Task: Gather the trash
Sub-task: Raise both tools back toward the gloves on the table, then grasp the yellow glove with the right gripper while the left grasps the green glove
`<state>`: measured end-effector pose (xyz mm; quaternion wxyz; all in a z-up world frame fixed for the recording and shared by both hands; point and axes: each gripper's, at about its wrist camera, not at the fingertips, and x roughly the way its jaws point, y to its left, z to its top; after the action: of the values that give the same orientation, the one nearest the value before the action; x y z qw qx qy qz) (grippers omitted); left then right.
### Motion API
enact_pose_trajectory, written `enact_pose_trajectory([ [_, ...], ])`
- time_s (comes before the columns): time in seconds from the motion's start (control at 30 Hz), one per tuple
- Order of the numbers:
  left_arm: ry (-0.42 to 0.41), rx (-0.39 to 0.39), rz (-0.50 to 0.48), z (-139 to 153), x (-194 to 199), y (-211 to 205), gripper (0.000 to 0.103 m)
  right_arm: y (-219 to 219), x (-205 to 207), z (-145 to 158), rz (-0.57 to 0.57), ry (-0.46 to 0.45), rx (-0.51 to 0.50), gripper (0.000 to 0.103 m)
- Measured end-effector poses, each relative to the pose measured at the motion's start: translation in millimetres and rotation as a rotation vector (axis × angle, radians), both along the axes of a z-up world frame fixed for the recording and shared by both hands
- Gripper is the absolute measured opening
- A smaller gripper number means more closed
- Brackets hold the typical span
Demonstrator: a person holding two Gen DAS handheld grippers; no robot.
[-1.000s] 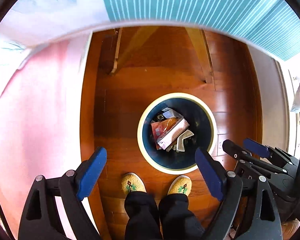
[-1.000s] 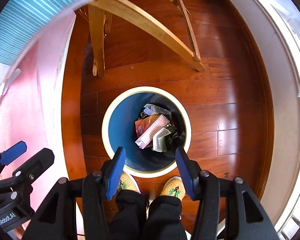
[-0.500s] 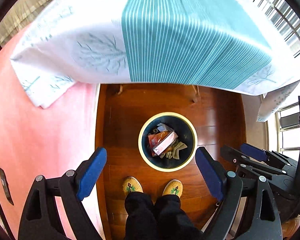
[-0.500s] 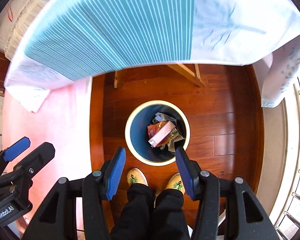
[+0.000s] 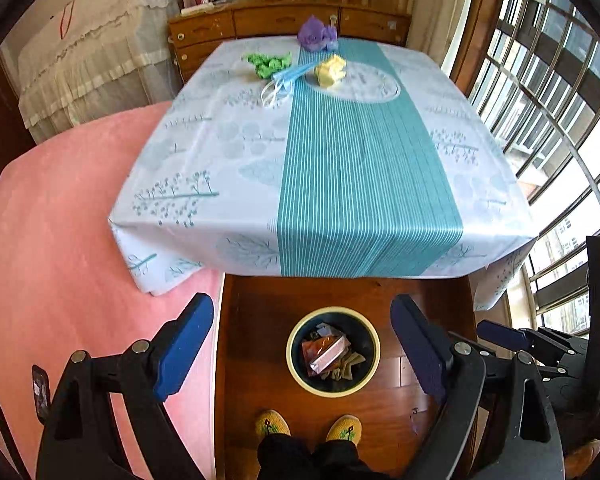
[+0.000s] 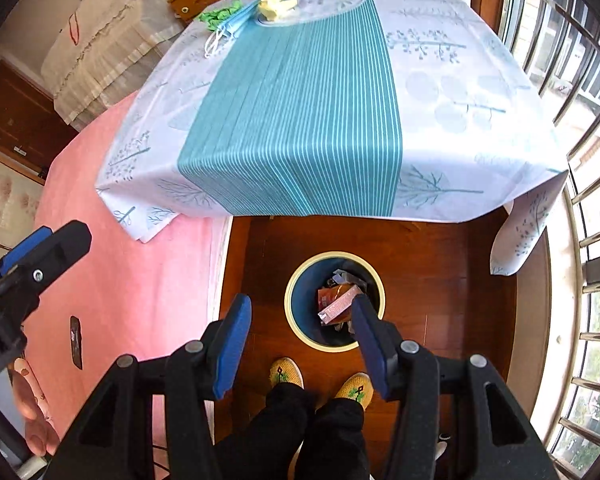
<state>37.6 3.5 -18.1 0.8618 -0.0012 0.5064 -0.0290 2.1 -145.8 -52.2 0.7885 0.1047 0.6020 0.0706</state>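
Observation:
A dark blue bin with a cream rim (image 5: 333, 310) stands on the wood floor below both grippers, with wrappers (image 5: 326, 354) inside it. On the far end of the tablecloth (image 5: 364, 160) lie a purple crumpled wad (image 5: 316, 36), a green wad (image 5: 269, 63), a yellow wad (image 5: 331, 70) and a blue face mask (image 5: 284, 80). My left gripper (image 5: 302, 308) hangs high over the bin, open wide and empty. My right gripper (image 6: 300, 304) is beside it, half open, nothing between its blue pads. The right wrist view shows the same bin rim (image 6: 288, 304), yellow wad (image 6: 276, 4) and mask (image 6: 228, 30).
A person's feet in yellow slippers (image 5: 272, 424) stand just before the bin. A pink mat (image 5: 60, 260) covers the floor at the left, with a small dark object (image 6: 75, 340) on it. Window bars (image 5: 560, 100) line the right; a wooden dresser (image 5: 284, 16) stands behind the table.
Both grippers have risen well above the bin and tipped up. The bin looks smaller, and the table top with its far-end trash has come into view. Jaw widths are unchanged.

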Motion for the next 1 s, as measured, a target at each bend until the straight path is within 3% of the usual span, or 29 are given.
enact_pose_trajectory([
  [0.27, -0.177, -0.009, 0.049, 76.6, 1.2, 11.3, 0.089, -6.3, 16.8, 65.9, 0.041, -0.139, 0.008, 0.052],
  [0.5, -0.206, 0.019, 0.095, 106.9, 12.0, 19.8, 0.089, -10.5, 35.9, 116.8, 0.079, -0.298, -0.012, 0.052],
  [0.8, -0.274, 0.036, 0.145, 119.6, 50.4, 30.8, 0.089, -0.6, 80.5, 134.1, 0.118, -0.333, 0.000, 0.052],
  [1.0, -0.196, -0.018, 0.091, 95.4, 119.7, 47.6, 0.089, 14.4, 133.9, 129.7, 0.105, -0.343, -0.079, 0.052],
])
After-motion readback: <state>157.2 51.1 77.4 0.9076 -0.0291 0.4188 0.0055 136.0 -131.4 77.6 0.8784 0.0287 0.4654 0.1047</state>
